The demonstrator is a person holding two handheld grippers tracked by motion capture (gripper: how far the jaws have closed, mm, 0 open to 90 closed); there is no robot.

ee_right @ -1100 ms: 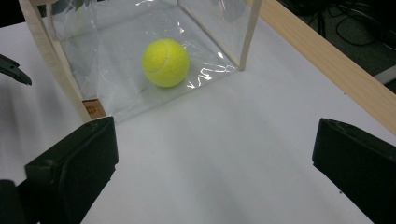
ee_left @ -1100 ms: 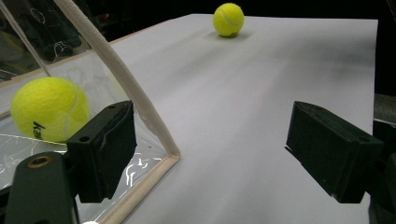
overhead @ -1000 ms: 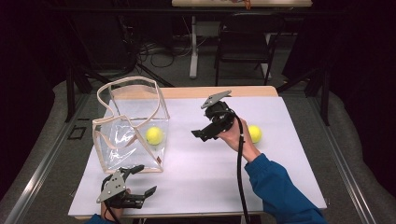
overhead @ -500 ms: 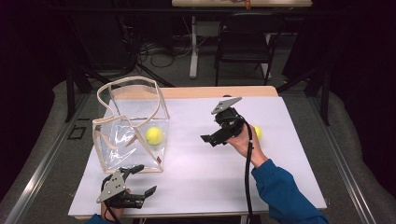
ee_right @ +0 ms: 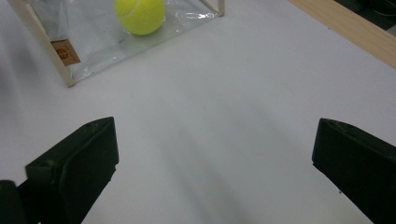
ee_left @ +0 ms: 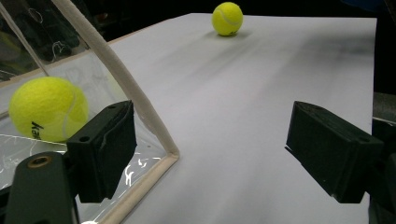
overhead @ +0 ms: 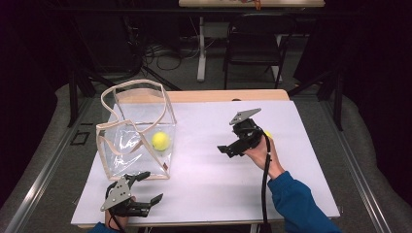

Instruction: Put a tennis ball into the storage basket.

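Note:
A clear plastic bag [overhead: 127,137] with beige trim stands at the table's left, and a yellow tennis ball [overhead: 160,141] lies inside it. A second tennis ball [overhead: 268,134] rests on the white tabletop, mostly hidden behind my right gripper [overhead: 228,141]. That gripper is held above the table, open and empty, pointing left toward the bag [ee_right: 65,51] and its ball [ee_right: 139,16]. My left gripper [overhead: 151,187] sits open near the front edge, just in front of the bag. In the left gripper view the bagged ball [ee_left: 49,109] is close at left and the loose ball [ee_left: 227,18] lies far ahead.
The white sheet [overhead: 204,170] covers a wooden table whose bare edge [overhead: 228,95] runs along the back. A dark chair [overhead: 255,43] and cables on the floor lie beyond it. The right gripper's cable [overhead: 265,184] hangs down beside the blue sleeve [overhead: 296,204].
My right gripper has drifted to the right and toward the near side, now covering most of the loose ball. The left gripper, bag and bagged ball have stayed put.

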